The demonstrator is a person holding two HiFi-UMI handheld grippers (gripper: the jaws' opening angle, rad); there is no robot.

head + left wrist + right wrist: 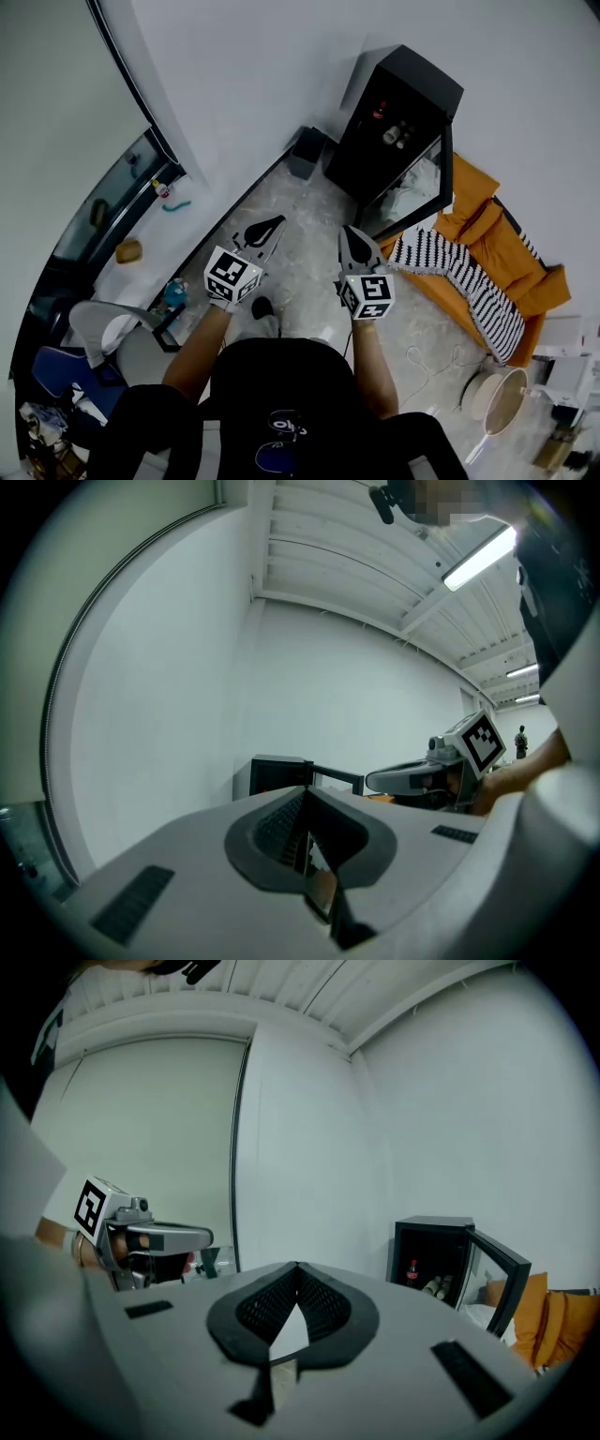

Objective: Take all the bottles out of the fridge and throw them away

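A black mini fridge (pixel 398 122) stands against the far wall with its glass door (pixel 441 183) swung open. Bottles (pixel 395 133) show on its shelf. In the right gripper view the fridge (pixel 433 1252) holds an upright red-capped dark bottle (pixel 412 1273) with other bottles (pixel 437 1286) lying beside it. Both grippers hang in front of me, well short of the fridge. My left gripper (pixel 266 228) is shut and empty, as is my right gripper (pixel 355 246). The left gripper view shows the fridge (pixel 277 773) far ahead and the right gripper (pixel 414 778) alongside.
A small dark bin (pixel 307 151) sits on the floor left of the fridge. An orange sofa (pixel 502 246) with a striped blanket (pixel 459 272) lies to the fridge's right. A cable (pixel 427 366) and a round tub (pixel 499 398) lie at the lower right. Glass panels (pixel 112 206) line the left.
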